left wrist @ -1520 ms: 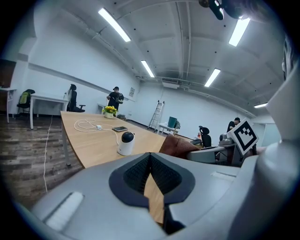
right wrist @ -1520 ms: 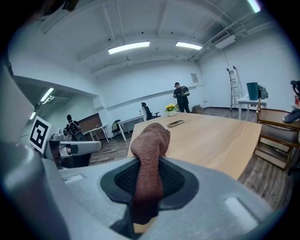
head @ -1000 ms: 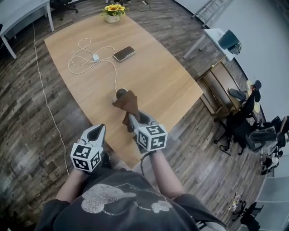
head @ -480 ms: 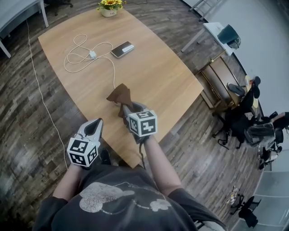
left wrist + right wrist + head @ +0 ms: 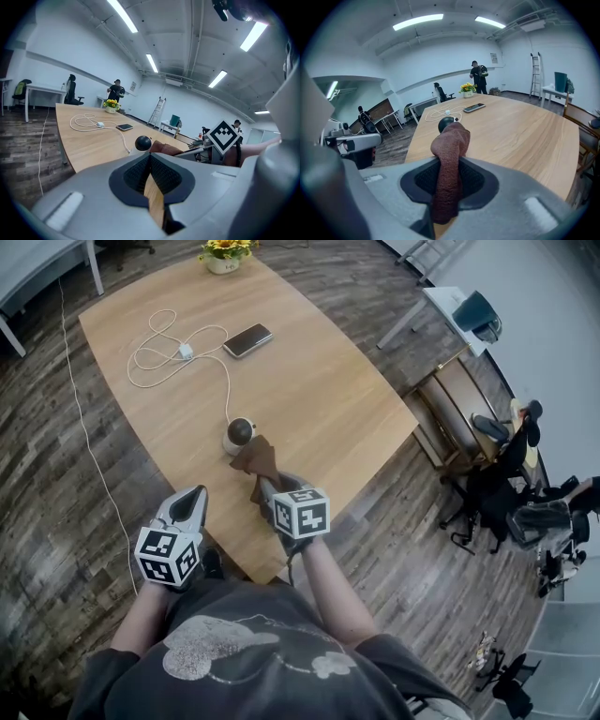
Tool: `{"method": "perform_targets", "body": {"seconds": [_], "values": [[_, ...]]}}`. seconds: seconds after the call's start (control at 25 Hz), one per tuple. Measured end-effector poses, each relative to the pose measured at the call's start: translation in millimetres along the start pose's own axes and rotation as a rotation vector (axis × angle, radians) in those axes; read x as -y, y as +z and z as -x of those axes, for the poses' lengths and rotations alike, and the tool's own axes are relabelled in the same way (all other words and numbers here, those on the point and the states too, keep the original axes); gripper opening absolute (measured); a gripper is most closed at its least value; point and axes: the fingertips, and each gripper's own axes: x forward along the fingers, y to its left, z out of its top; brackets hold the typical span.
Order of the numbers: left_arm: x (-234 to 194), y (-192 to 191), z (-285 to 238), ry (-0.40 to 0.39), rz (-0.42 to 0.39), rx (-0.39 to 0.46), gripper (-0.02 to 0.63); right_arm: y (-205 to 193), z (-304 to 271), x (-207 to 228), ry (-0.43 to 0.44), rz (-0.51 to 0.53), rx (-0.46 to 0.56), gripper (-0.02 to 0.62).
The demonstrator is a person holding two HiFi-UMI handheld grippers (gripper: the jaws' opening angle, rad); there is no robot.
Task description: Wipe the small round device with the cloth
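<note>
Right gripper (image 5: pixel 449 180): pads clenched on a brown terry cloth (image 5: pixel 450 140). The cloth is pinched in a bunched vertical fold and sticks out past the fingertips, with a tail hanging below the pads. Just ahead of those tips sits the small round device (image 5: pixel 446 123), a black ball-shaped head on a pale base. In the head view the cloth's (image 5: pixel 255 457) far end reaches the device (image 5: pixel 239 434); actual contact can't be confirmed. Left gripper (image 5: pixel 151 176): pads closed tip to tip with nothing between them, only a thin wedge of tabletop showing through lower down. It's held low at the near-left edge of the light wooden table (image 5: pixel 328 381), beside the right gripper (image 5: pixel 267 486) but apart from it, and clear of both cloth and device. From the left gripper (image 5: pixel 192 498), the device (image 5: pixel 143 142) is ahead and slightly right. A thin white cable (image 5: pixel 228 390) runs from the device away from both grippers to a loose coil with a small white adapter (image 5: pixel 186 352). Just right of the coil lies a black smartphone (image 5: pixel 247 339), flat on the table. At the table's far end stands a pot of yellow sunflowers (image 5: pixel 225 254). Dark wood-plank floor (image 5: pixel 56 484) lies around the table.
</note>
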Motion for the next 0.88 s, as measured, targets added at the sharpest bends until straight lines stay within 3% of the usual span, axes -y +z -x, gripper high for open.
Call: {"method": "perform_targets", "body": {"seconds": [0.4,0.64,0.88], "values": [[-5.7,-0.7,7.8,0.062,0.016,0.028,0.018,18.4,-7.5,-61.2,0.177,0.097,0.027,0.077],[-18.6,-4.3,15.7,0.099,0.034,0.023,0.018,35.3,-39.5,-74.0,0.213,0.08,-0.003,0.077],[-27.7,-8.2,21.5,0.123,0.048,0.019,0.018,27.6,-59.8,-64.7,0.2,0.014,-0.046,0.077]]}}
